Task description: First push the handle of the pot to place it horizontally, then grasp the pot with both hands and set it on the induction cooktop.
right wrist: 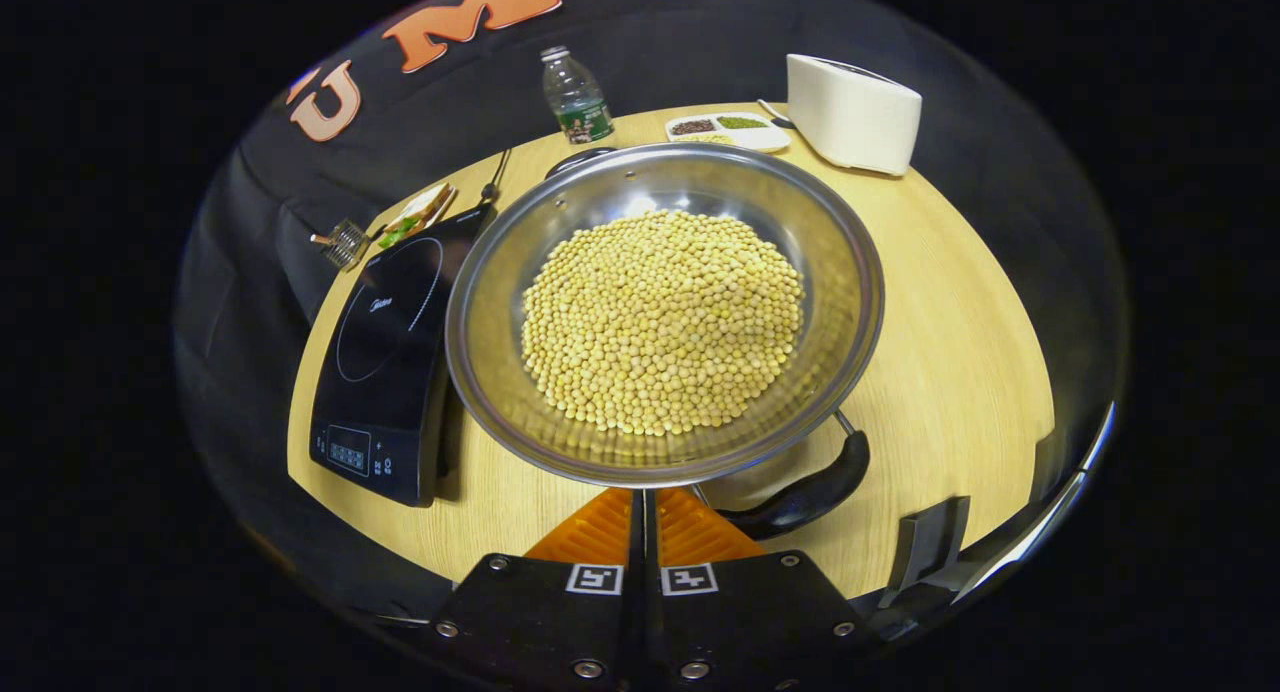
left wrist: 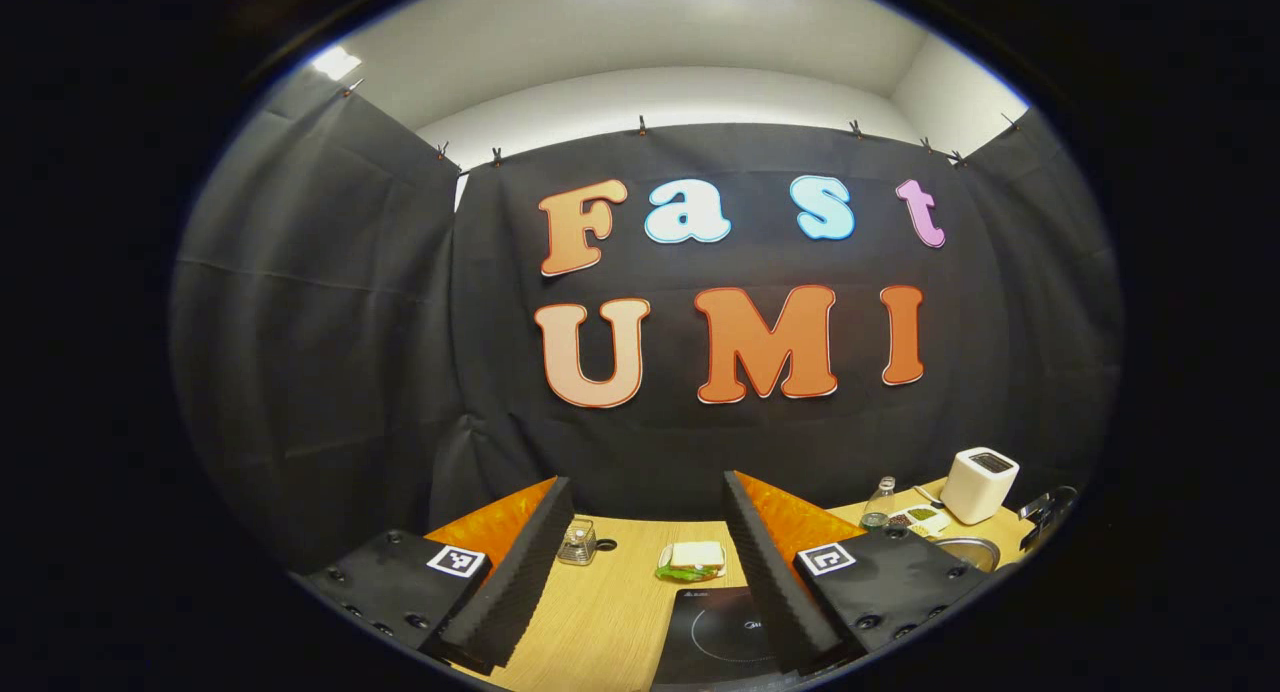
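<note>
Right gripper view: right gripper [right wrist: 642, 497] closed, fingertips just under pot [right wrist: 665, 312] rim.

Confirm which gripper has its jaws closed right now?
The right gripper: its jaws meet just before the pot. The left gripper stands wide open.

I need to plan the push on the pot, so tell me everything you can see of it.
The pot is a wide, shallow, shiny metal pan, upright on the wooden table, heaped with small yellow beans. Its dark curved handle points toward the camera's lower right, just beside the shut right claw. The induction cooktop lies close at its left.
</note>
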Available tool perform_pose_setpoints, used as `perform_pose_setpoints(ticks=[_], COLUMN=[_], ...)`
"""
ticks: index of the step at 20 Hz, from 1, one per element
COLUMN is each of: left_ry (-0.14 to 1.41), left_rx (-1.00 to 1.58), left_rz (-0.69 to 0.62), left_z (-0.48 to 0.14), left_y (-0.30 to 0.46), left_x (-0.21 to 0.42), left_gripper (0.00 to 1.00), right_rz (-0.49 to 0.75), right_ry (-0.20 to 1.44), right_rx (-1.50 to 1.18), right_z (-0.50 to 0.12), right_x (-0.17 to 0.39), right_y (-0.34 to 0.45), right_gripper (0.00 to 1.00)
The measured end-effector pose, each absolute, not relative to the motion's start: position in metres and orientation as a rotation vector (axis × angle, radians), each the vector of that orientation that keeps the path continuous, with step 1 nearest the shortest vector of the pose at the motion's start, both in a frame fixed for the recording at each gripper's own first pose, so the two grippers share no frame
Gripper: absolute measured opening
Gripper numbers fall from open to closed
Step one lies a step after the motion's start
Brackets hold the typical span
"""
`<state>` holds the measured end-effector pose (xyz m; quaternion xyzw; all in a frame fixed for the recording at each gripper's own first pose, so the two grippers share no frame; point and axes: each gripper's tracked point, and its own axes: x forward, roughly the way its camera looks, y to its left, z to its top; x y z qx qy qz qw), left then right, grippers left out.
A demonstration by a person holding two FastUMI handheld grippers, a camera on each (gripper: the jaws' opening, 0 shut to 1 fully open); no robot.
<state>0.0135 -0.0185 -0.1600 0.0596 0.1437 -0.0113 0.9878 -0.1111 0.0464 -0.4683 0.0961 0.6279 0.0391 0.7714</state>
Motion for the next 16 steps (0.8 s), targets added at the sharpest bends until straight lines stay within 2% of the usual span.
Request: perform_pose_setpoints(ticks=[16], left_ry=[0.336], left_rx=[0.121], left_rz=[-0.026], left_z=[-0.183], left_y=[-0.018], left_x=[0.012], left_gripper=[0.98], right_rz=[-0.02], right_ry=[1.388], right_rx=[0.168], right_z=[-0.479], right_x=[-0.091], right_y=[-0.012], right_gripper=[0.0])
